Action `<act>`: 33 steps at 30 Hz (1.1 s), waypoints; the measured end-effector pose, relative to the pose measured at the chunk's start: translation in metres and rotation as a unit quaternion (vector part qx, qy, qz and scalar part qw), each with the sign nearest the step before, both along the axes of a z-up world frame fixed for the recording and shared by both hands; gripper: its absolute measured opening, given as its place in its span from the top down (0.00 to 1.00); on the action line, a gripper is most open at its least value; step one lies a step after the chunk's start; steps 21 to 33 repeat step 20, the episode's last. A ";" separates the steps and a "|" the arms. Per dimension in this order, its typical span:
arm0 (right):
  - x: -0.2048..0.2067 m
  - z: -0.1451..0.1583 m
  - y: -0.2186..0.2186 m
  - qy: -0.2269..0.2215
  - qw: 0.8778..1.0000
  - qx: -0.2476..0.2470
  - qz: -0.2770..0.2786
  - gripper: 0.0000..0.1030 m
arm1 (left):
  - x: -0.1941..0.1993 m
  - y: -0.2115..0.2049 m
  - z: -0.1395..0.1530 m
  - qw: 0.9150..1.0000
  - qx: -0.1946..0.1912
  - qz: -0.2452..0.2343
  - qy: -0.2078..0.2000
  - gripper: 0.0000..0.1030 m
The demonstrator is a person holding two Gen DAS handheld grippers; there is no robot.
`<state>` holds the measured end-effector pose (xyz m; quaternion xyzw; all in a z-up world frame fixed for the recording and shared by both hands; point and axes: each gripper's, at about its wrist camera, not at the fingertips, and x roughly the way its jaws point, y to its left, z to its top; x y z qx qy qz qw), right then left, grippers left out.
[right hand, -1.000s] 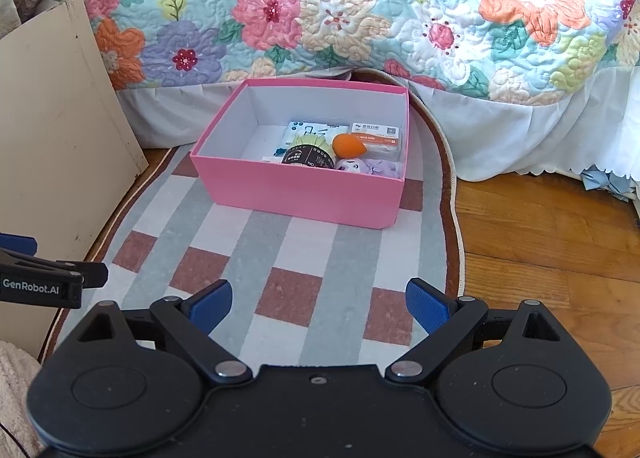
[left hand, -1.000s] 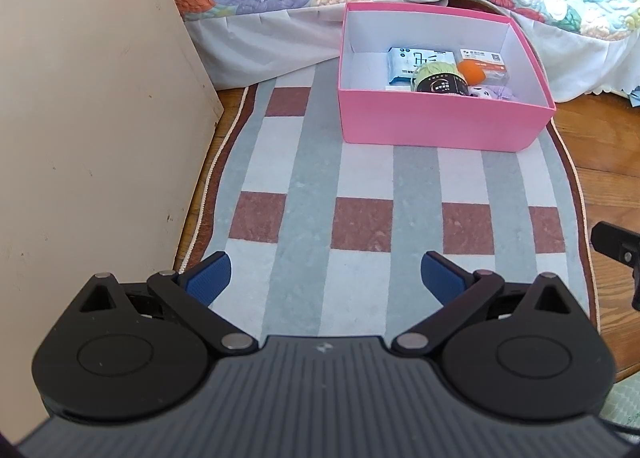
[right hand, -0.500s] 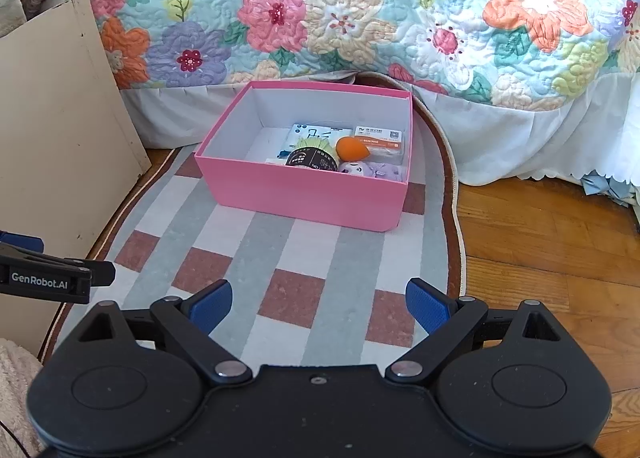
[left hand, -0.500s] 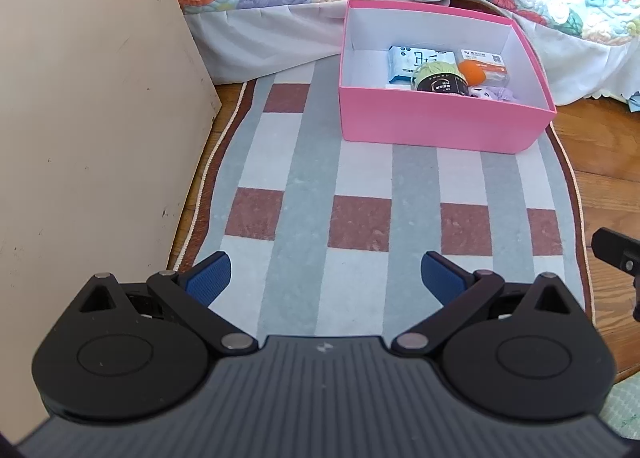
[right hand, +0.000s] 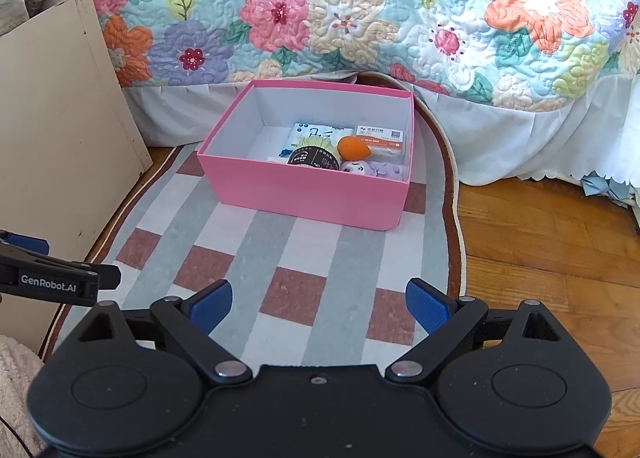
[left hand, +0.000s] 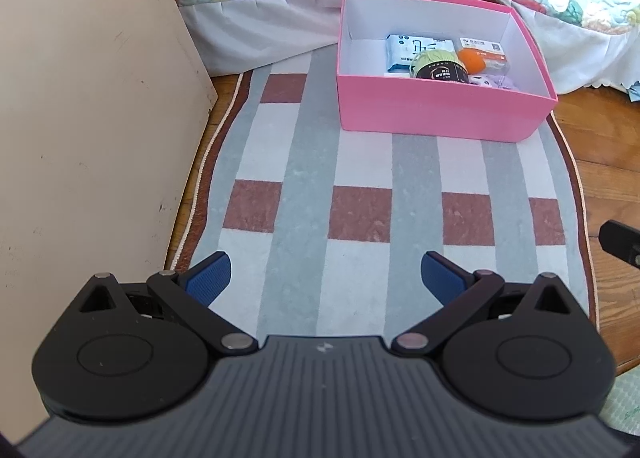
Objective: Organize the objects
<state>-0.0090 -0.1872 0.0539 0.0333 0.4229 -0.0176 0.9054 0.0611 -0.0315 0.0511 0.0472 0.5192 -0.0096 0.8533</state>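
A pink box (left hand: 436, 118) (right hand: 304, 190) stands on a striped rug by the bed. Inside lie a white-blue packet (left hand: 416, 48) (right hand: 310, 136), a green yarn ball with a black label (left hand: 438, 66) (right hand: 314, 154), an orange egg-shaped item (left hand: 472, 60) (right hand: 352, 148), a white-orange carton (left hand: 482, 46) (right hand: 380, 136) and a lilac plush (left hand: 494, 81) (right hand: 378, 170). My left gripper (left hand: 325, 278) hangs open over the rug, well short of the box, holding nothing. My right gripper (right hand: 318, 306) is open too, empty, also short of the box.
A beige board (left hand: 80, 130) (right hand: 60, 146) leans at the left beside the rug (left hand: 360, 210) (right hand: 280, 258). A floral quilt (right hand: 360, 18) and white bed skirt (left hand: 260, 30) rise behind the box. Wooden floor (right hand: 552, 258) lies to the right.
Both grippers have drawn back and up slightly, so the box sits a little farther away in each view. Both stay open and empty.
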 end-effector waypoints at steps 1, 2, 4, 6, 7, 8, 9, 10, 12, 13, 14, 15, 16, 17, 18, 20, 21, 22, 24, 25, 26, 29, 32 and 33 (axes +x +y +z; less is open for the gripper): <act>0.000 0.000 0.000 0.000 1.000 0.000 0.000 0.07 | 0.000 0.000 0.000 1.000 -0.001 0.000 0.001 0.00; 0.000 0.000 0.000 0.000 1.000 0.001 0.000 0.07 | 0.000 0.000 -0.001 1.000 -0.002 0.001 0.002 0.00; 0.000 0.000 0.001 -0.001 1.000 0.001 0.002 0.07 | 0.000 0.001 -0.001 1.000 -0.003 -0.001 0.002 0.00; 0.000 0.001 0.002 -0.002 1.000 0.000 0.002 0.07 | 0.000 0.000 -0.002 1.000 -0.002 -0.005 0.001 0.00; 0.000 0.000 0.002 -0.001 1.000 0.000 0.002 0.07 | 0.000 0.000 -0.002 1.000 -0.002 -0.008 0.000 0.00; 0.000 0.000 0.002 0.000 1.000 0.001 0.001 0.07 | -0.001 0.000 -0.003 1.000 -0.002 -0.012 -0.002 0.00; 0.000 -0.001 0.001 0.001 1.000 0.002 -0.001 0.07 | -0.001 -0.001 -0.003 1.000 -0.003 -0.016 -0.002 0.00; -0.001 -0.001 0.001 0.001 1.000 0.004 -0.001 0.07 | -0.001 -0.001 -0.003 1.000 -0.003 -0.017 -0.002 0.00; -0.001 -0.001 0.001 0.003 1.000 0.003 -0.002 0.07 | -0.002 -0.002 -0.003 1.000 -0.005 -0.020 -0.003 0.00; -0.001 0.000 0.002 0.002 1.000 0.001 -0.002 0.07 | -0.002 -0.003 -0.003 1.000 -0.006 -0.021 -0.002 0.00; -0.001 0.000 0.002 0.001 1.000 0.000 -0.003 0.07 | -0.002 -0.003 -0.003 1.000 -0.007 -0.021 -0.002 0.00; -0.001 0.001 0.002 0.000 1.000 0.000 -0.002 0.07 | -0.002 -0.002 -0.003 1.000 -0.007 -0.021 -0.002 0.00; -0.001 0.001 0.002 0.000 1.000 0.001 -0.001 0.07 | -0.002 -0.002 -0.003 1.000 -0.008 -0.021 -0.002 0.00; -0.002 0.001 0.003 0.001 1.000 0.001 0.000 0.07 | -0.002 -0.002 -0.003 1.000 -0.009 -0.020 -0.002 0.00; -0.001 0.001 0.003 0.002 1.000 0.000 0.001 0.07 | -0.002 -0.001 -0.002 1.000 -0.010 -0.019 -0.001 0.00; -0.001 0.001 0.004 0.002 1.000 -0.003 0.001 0.07 | -0.002 0.001 -0.002 1.000 -0.014 -0.016 -0.001 0.00; -0.001 0.001 0.004 0.002 1.000 -0.003 0.001 0.07 | -0.002 0.001 -0.002 1.000 -0.014 -0.016 -0.001 0.00; -0.001 0.001 0.004 0.002 1.000 -0.003 0.001 0.07 | -0.002 0.001 -0.002 1.000 -0.014 -0.016 -0.001 0.00; -0.001 0.001 0.004 0.002 1.000 -0.003 0.001 0.07 | -0.002 0.001 -0.002 1.000 -0.014 -0.016 -0.001 0.00; -0.001 0.001 0.004 0.002 1.000 -0.003 0.001 0.07 | -0.002 0.001 -0.002 1.000 -0.014 -0.016 -0.001 0.00; -0.001 0.001 0.004 0.002 1.000 -0.003 0.001 0.07 | -0.002 0.001 -0.002 1.000 -0.014 -0.016 -0.001 0.00; -0.001 0.001 0.004 0.002 1.000 -0.003 0.001 0.07 | -0.002 0.001 -0.002 1.000 -0.014 -0.016 -0.001 0.00; -0.001 0.001 0.004 0.002 1.000 -0.003 0.001 0.07 | -0.002 0.001 -0.002 1.000 -0.014 -0.016 -0.001 0.00; -0.001 0.001 0.004 0.002 1.000 -0.003 0.001 0.07 | -0.002 0.001 -0.002 1.000 -0.014 -0.016 -0.001 0.00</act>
